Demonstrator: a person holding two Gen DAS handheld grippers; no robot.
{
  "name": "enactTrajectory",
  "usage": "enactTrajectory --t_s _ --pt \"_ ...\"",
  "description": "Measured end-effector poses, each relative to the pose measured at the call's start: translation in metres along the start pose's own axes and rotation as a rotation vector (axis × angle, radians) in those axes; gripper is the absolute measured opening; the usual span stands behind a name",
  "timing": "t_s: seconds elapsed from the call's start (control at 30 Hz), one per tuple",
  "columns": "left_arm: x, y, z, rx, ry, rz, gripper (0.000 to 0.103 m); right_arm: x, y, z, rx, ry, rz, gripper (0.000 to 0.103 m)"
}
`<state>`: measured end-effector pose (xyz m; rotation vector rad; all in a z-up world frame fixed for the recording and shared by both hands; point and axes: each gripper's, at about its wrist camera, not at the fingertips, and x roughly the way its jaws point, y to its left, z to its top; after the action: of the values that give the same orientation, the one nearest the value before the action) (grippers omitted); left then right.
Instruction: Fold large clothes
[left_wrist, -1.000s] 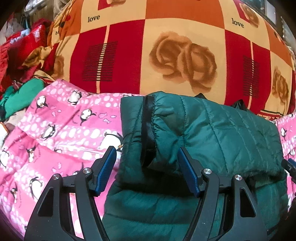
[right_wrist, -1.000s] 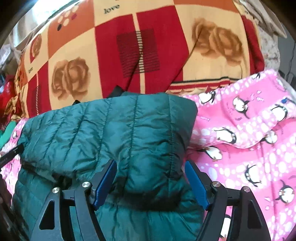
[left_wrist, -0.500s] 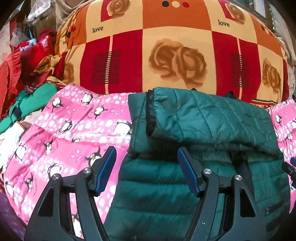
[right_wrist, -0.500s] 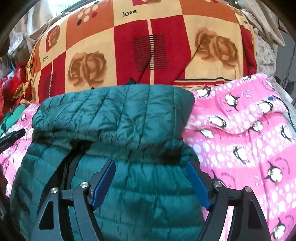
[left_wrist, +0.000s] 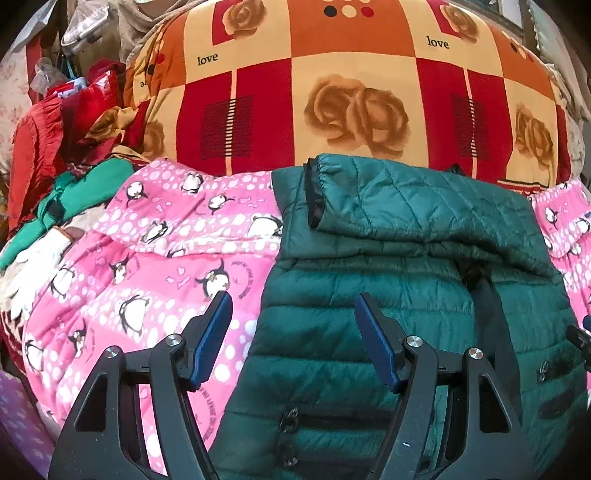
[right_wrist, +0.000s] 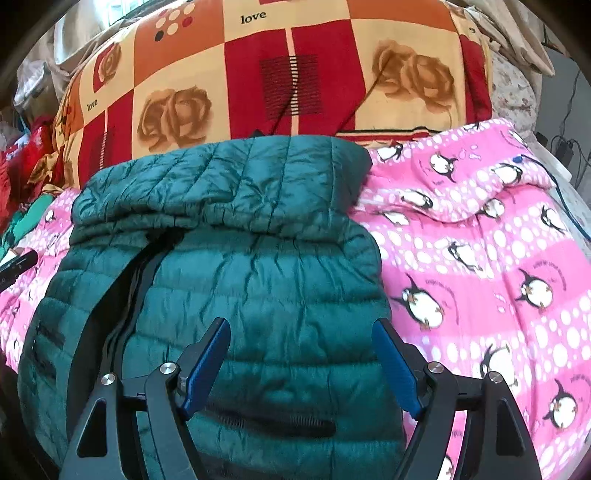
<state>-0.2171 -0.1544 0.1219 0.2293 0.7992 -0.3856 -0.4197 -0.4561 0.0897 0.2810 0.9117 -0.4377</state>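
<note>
A dark green quilted puffer jacket (left_wrist: 424, 280) lies front-up on a pink penguin blanket (left_wrist: 155, 266). Its sleeves are folded across the chest, with a black-lined cuff (left_wrist: 314, 195) at the left. The jacket also shows in the right wrist view (right_wrist: 251, 280), where the black zipper (right_wrist: 125, 280) runs down its left part. My left gripper (left_wrist: 293, 332) is open and empty, above the jacket's left edge. My right gripper (right_wrist: 301, 358) is open and empty, above the jacket's lower right part.
A big red, orange and cream rose-patterned blanket (left_wrist: 351, 92) is piled behind the jacket. Red and green clothes (left_wrist: 66, 155) are heaped at the far left. The pink blanket (right_wrist: 480, 258) spreads to the right. Cables (right_wrist: 565, 147) hang at the far right.
Both grippers have pulled back toward me, away from the folded sleeves. More of the jacket's lower body, zipper and pockets shows now. Both stayed open.
</note>
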Motion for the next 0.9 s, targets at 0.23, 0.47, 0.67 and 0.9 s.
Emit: enactTrajectory --t_s 0.23,0.47,0.67,0.9 --pt "-0.012 0.003 -0.017 0.021 0.007 0.005 0.069 -0.011 0.001 -0.02 -0.003 0.019 -0.003 0.077" --pt "-0.026 0.015 -0.041 0.013 0.056 -0.06 0.069 -0.025 -0.003 -0.041 -0.01 0.043 0.003 0.077" --pt "-0.031 0.033 -0.068 -0.024 0.143 -0.156 0.069 -0.036 -0.013 -0.064 0.006 0.074 0.017 0.08" --pt "-0.03 0.06 -0.1 -0.084 0.243 -0.256 0.069 -0.047 -0.031 -0.091 0.025 0.135 0.042 0.082"
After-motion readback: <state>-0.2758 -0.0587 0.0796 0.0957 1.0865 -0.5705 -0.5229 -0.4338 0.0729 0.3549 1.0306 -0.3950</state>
